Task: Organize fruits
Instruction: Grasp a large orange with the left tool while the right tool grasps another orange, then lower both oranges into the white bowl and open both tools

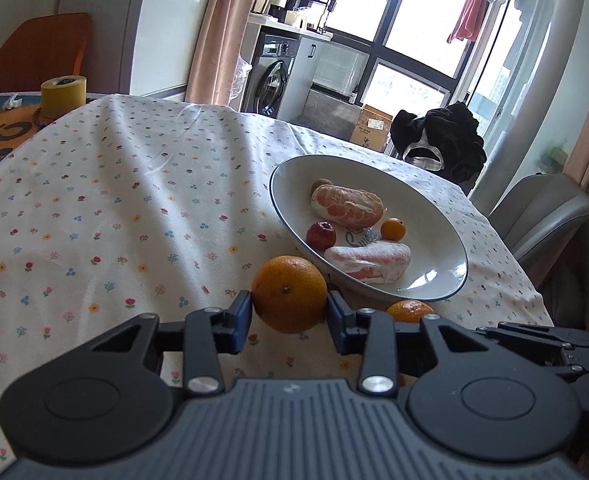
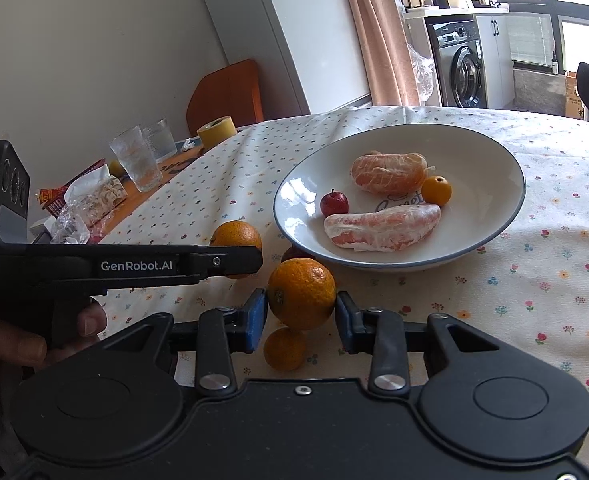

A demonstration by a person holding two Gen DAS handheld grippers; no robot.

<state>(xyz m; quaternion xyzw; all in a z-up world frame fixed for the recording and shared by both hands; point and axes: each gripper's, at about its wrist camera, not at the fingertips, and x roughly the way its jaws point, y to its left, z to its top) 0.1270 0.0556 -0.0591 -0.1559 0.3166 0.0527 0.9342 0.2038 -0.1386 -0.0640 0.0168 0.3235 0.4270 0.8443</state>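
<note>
Daylight pours in from the windows [image 1: 406, 12] at the back, which are blown out to white. It falls across the tablecloth [image 1: 134, 200] in soft bands, with dim folds between. The plate [image 2: 494, 208] carries a pale sheen. Both views bend strongly at the edges, with dark corners; far objects look slightly soft, perhaps from the lens.

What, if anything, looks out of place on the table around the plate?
Several whole fruits sit on the tablecloth rather than in the plate: two oranges gripped by the left gripper and right gripper, a small orange and a partly hidden reddish fruit.
</note>
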